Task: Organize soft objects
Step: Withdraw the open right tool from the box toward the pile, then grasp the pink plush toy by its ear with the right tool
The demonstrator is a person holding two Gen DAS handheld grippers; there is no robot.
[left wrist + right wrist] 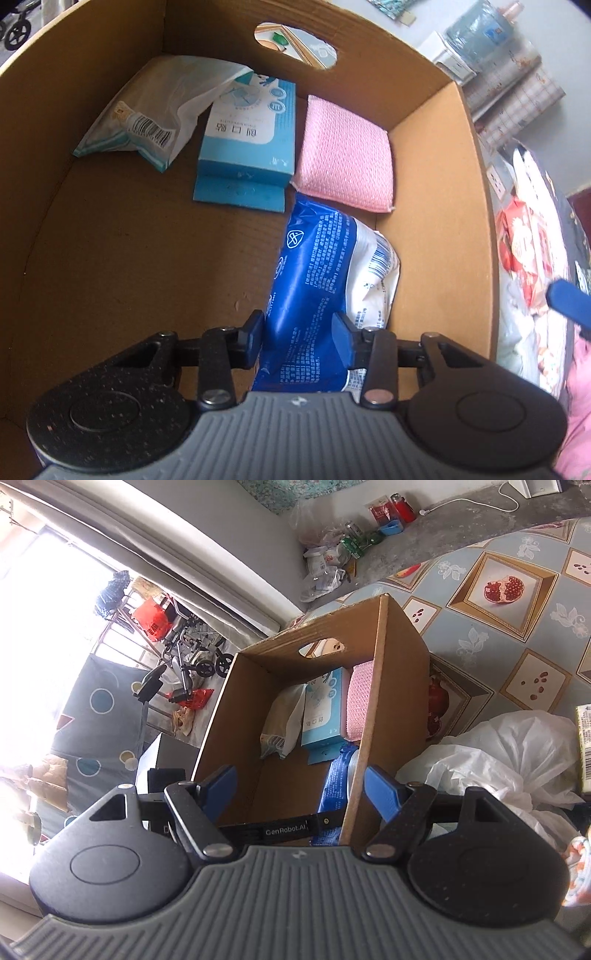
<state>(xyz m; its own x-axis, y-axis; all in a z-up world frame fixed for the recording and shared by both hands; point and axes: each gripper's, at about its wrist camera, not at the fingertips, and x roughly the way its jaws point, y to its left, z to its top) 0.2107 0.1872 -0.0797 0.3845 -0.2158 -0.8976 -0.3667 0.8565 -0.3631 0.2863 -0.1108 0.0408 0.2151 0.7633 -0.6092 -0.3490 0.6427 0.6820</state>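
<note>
Inside the box [436, 192], left gripper [298, 334] clamps 1 blue packet [314, 277] against the right wall (left floor bare); right gripper [300, 792] open.

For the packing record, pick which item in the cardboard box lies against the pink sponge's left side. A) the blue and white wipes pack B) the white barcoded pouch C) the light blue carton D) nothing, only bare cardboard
C: in the left wrist view the light blue carton lies directly left of the pink sponge, with the white pouch further left.
</note>
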